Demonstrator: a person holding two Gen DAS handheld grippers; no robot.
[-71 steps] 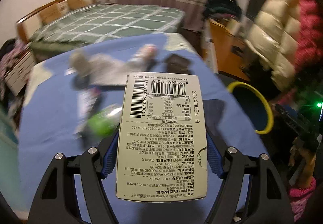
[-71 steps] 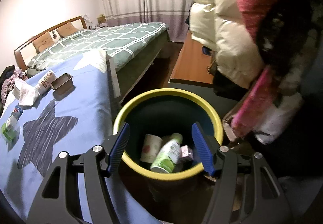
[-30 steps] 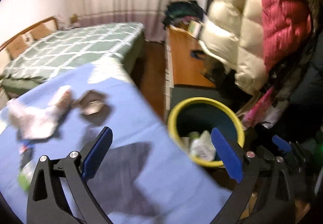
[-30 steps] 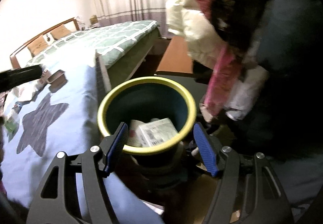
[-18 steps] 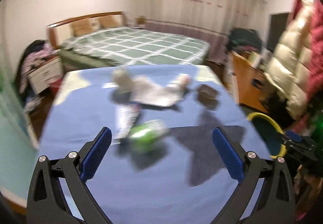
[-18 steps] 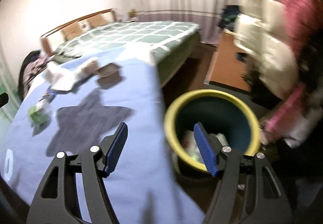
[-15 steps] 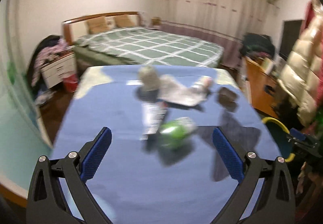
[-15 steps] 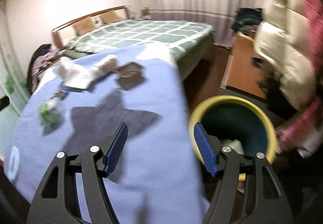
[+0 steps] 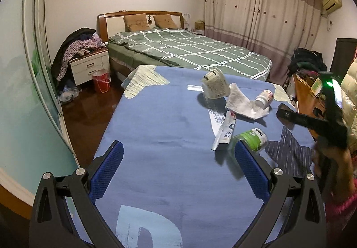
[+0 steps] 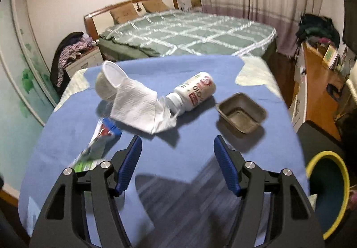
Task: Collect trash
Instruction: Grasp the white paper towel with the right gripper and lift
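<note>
while lying on the blue bench (image 10: 183, 73) among tissue (image 10: 140, 109), white bottle (image 10: 194, 91) looks light, stiff, slick; best pinched across its middle. right hand-held gripper (image 10: 177, 163) closing, nothing between; left hand-held gripper (image 9: 178, 172) spread, empty.

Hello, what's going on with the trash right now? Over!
Left tool open, empty. Right tool empty, jaws closing. White bottle, tissue, foil tray lie on blue cloth. Nothing blocking.

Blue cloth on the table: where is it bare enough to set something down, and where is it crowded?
Bare: the blue cloth along its left side and its near end by the pale letter print. Crowded: the far right, where the paper cup, tissue, white bottle, wrapper and green bottle cluster.
</note>
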